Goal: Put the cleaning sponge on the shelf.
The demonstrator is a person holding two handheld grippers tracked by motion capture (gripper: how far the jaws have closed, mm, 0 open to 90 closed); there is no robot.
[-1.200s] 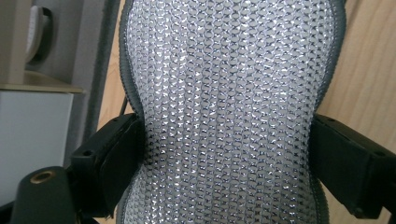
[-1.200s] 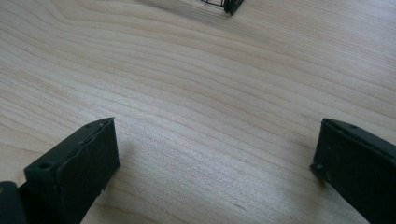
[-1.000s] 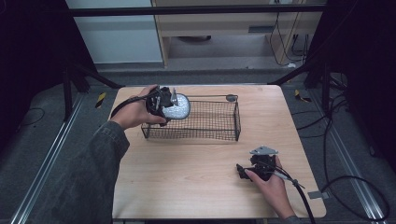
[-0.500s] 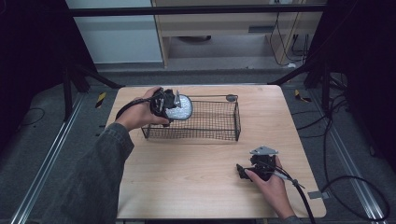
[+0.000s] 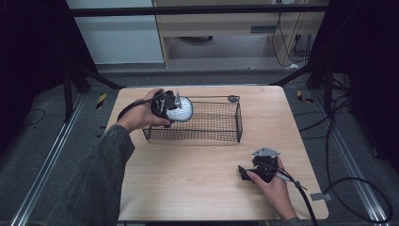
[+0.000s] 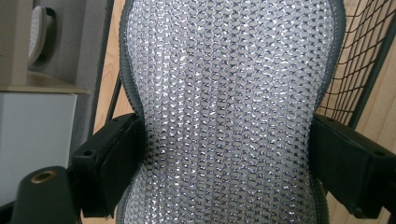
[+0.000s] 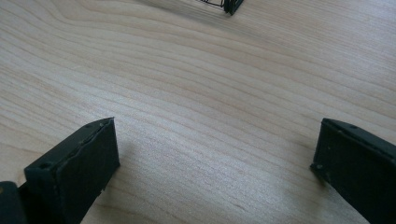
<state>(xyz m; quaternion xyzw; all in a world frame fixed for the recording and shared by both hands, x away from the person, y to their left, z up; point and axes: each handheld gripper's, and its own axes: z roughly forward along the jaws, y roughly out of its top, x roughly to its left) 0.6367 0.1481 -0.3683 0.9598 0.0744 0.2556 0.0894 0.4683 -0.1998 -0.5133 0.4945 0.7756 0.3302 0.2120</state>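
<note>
Sponge clamped in left tool, basket

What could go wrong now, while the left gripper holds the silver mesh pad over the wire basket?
1. The left gripper pinches the silver mesh pad only at its narrow waist, so it might slip or sag.
2. The pad hangs at the wire basket corner and could catch the rim.

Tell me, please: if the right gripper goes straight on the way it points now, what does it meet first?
Probably the bare table. The right gripper is open with only wood between and ahead of its jaws. The basket corner lies farther on, near the line, though depth is hard to judge.
</note>
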